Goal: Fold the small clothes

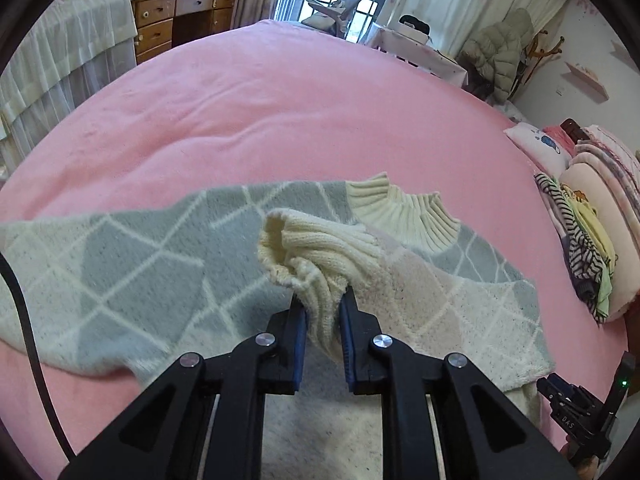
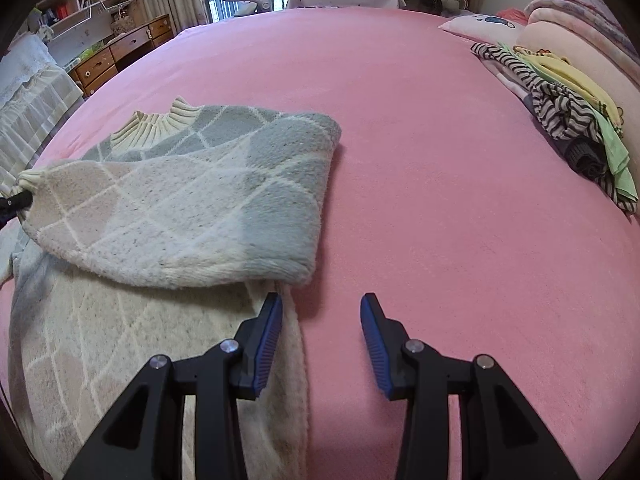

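Observation:
A small knit sweater [image 1: 132, 264] [image 2: 176, 208] with a grey, cream and pale pink diamond pattern lies on the pink bed. Its ribbed cream collar [image 1: 404, 212] [image 2: 156, 124] points toward the far side. My left gripper [image 1: 322, 300] is shut on the ribbed cream cuff [image 1: 308, 256] of one sleeve, which is lifted and drawn across the body. That cuff [image 2: 28, 180] and the left gripper's tip show at the left edge of the right wrist view. My right gripper [image 2: 320, 308] hangs open over bare sheet, with its left finger above the sweater's right edge.
The pink bed sheet [image 1: 280, 92] [image 2: 440, 160] stretches wide beyond the sweater. A pile of striped and yellow clothes [image 1: 580, 248] [image 2: 568, 108] and folded blankets [image 2: 580, 40] sit at the right. A wooden dresser [image 1: 176, 20], window and small table stand past the far edge.

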Available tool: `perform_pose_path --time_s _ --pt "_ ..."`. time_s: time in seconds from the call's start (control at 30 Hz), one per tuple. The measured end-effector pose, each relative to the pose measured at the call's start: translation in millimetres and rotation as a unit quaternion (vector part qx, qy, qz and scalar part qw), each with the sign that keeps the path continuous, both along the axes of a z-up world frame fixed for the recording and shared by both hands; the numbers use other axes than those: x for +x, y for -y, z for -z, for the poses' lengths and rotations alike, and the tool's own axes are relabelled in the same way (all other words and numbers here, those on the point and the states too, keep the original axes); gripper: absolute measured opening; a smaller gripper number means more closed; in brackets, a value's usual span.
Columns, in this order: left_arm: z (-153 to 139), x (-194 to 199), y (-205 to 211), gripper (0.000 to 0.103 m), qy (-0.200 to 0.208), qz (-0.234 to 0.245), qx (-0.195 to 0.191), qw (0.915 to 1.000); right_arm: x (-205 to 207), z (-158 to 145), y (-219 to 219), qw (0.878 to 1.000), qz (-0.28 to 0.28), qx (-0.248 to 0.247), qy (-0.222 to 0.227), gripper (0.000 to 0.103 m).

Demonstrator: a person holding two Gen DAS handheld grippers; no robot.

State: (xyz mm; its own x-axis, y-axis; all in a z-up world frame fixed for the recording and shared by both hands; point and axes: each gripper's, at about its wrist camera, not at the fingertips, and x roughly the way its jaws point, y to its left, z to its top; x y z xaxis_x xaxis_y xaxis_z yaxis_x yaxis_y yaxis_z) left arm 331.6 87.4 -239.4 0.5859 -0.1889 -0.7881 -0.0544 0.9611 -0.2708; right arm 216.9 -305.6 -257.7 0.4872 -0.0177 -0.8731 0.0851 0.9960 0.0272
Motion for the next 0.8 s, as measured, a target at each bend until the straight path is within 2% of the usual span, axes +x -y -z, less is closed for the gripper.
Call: perform_pose_path --time_s 0.13,0.37,0.53,0.73,0.8 --pt "3.1 8.3 -10.6 0.013 -0.007 -0.008 0.003 0.9999 13.2 2.7 -5.8 1.000 -0.003 0.016 0.001 0.041" --pt "-9.9 11.0 -22.0 0.013 0.020 -0.024 -0.010 0.9995 13.2 -0.6 -24.5 0.999 -0.032 0.022 0.005 0.041" --pt "-17.2 12.3 -17.2 0.013 0.028 -0.016 -0.006 0.9995 8.5 -0.7 -45.2 0.999 -0.049 -0.006 0.013 0.041" --pt "-10.9 11.8 -19.7 0.013 0.020 -0.019 -0.009 0.9996 33.1 11.2 -51.0 0.999 -0.011 -0.046 0.006 0.041" --pt "-3.9 11.4 -21.8 0.013 0.011 -0.021 -0.003 0.9997 34.3 11.0 -42.7 0.998 0.012 -0.056 0.009 0.034"
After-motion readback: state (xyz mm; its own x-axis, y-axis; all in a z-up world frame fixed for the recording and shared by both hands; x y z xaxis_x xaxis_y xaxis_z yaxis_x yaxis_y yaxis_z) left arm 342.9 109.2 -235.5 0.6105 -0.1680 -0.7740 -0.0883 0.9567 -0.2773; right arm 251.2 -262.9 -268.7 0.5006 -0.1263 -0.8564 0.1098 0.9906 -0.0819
